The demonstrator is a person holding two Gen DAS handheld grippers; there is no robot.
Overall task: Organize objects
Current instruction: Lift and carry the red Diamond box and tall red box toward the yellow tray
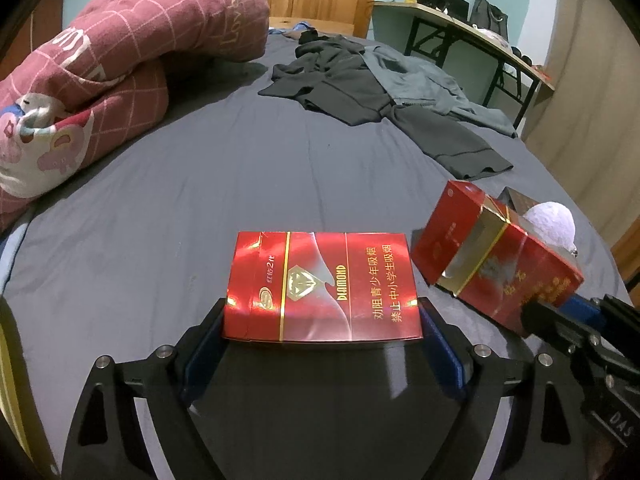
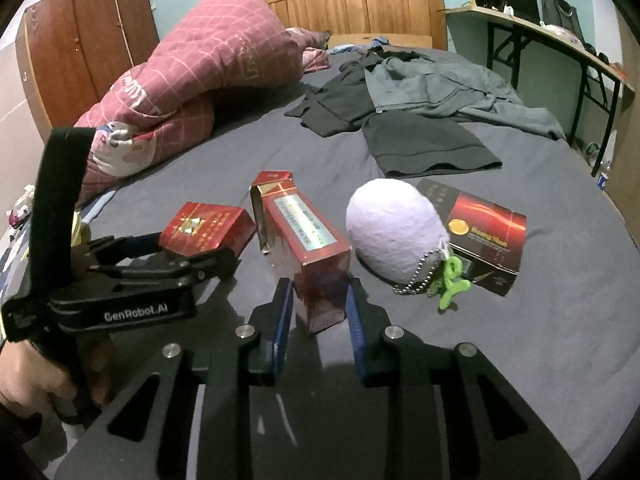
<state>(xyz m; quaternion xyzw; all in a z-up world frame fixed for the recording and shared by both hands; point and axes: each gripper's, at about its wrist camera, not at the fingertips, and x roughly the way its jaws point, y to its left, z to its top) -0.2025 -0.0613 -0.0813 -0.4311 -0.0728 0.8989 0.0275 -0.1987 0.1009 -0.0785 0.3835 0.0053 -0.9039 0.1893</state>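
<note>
My left gripper (image 1: 322, 320) is shut on a flat red Diamond cigarette pack (image 1: 320, 284), held just above the grey bed sheet; the same pack shows in the right wrist view (image 2: 206, 228). My right gripper (image 2: 318, 300) is shut on the near end of a long red carton (image 2: 304, 240) with an open far flap; the carton also shows in the left wrist view (image 1: 492, 260). A pale purple plush egg (image 2: 396, 232) with a ball chain and green charm lies right of the carton. A dark box with red and gold print (image 2: 484, 236) lies behind the egg.
Dark and grey clothes (image 2: 412, 100) lie spread on the far half of the bed. A pink checked quilt (image 2: 192, 80) is heaped at the left. A wooden headboard (image 2: 360, 8) is behind, a desk (image 2: 560, 40) at the right, a wardrobe (image 2: 80, 48) at the left.
</note>
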